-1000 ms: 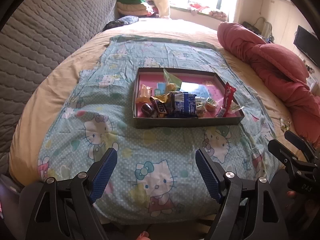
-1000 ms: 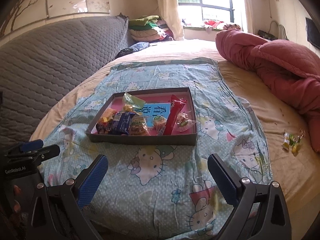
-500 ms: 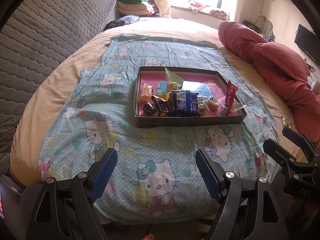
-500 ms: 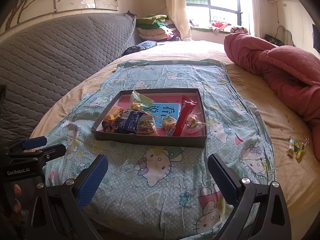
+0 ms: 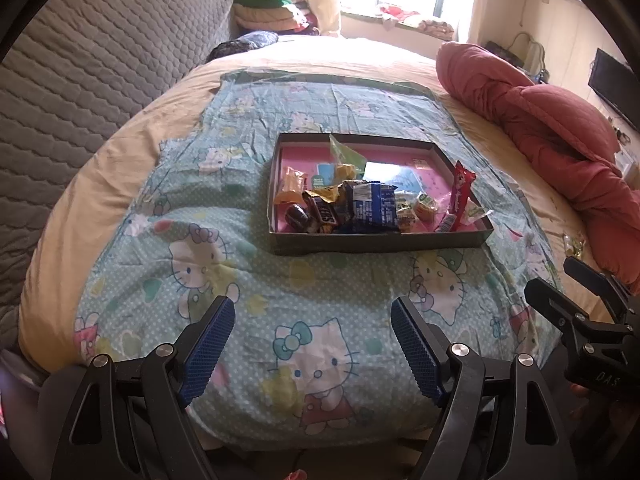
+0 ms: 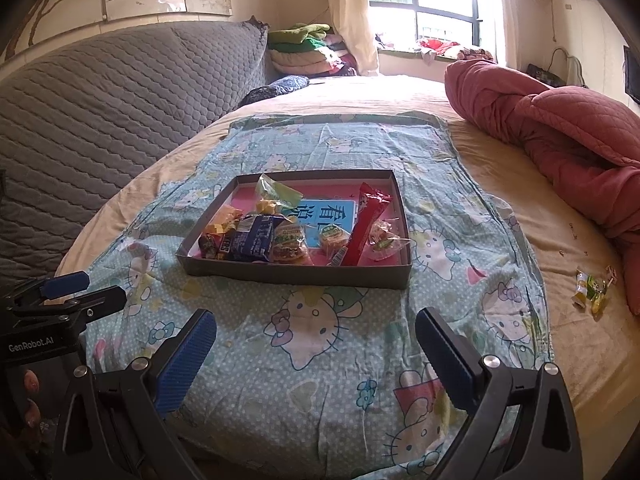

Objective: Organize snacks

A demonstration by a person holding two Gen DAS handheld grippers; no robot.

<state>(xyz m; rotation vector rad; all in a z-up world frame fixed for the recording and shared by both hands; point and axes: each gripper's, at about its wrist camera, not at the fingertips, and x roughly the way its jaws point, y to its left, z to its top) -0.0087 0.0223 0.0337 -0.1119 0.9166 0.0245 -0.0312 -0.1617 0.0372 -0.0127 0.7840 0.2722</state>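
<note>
A shallow dark box (image 5: 376,242) with a pink floor lies on a Hello Kitty cloth (image 5: 256,280) on the bed; it also shows in the right wrist view (image 6: 296,274). It holds several snacks: a blue packet (image 5: 374,208), a long red packet (image 6: 362,226), a Snickers bar (image 5: 324,212) and a green bag (image 6: 276,192). A few loose candies (image 6: 592,286) lie on the bare sheet at the right. My left gripper (image 5: 312,344) is open and empty, near the bed's front edge. My right gripper (image 6: 316,354) is open and empty, to its right.
A rolled red quilt (image 6: 560,128) lies along the bed's right side. A grey quilted headboard (image 6: 100,96) runs along the left. Folded clothes (image 6: 308,50) are stacked at the far end by the window.
Both grippers have drawn back slightly from the box and shifted a little. Both stay open and empty. The snacks have not moved.
</note>
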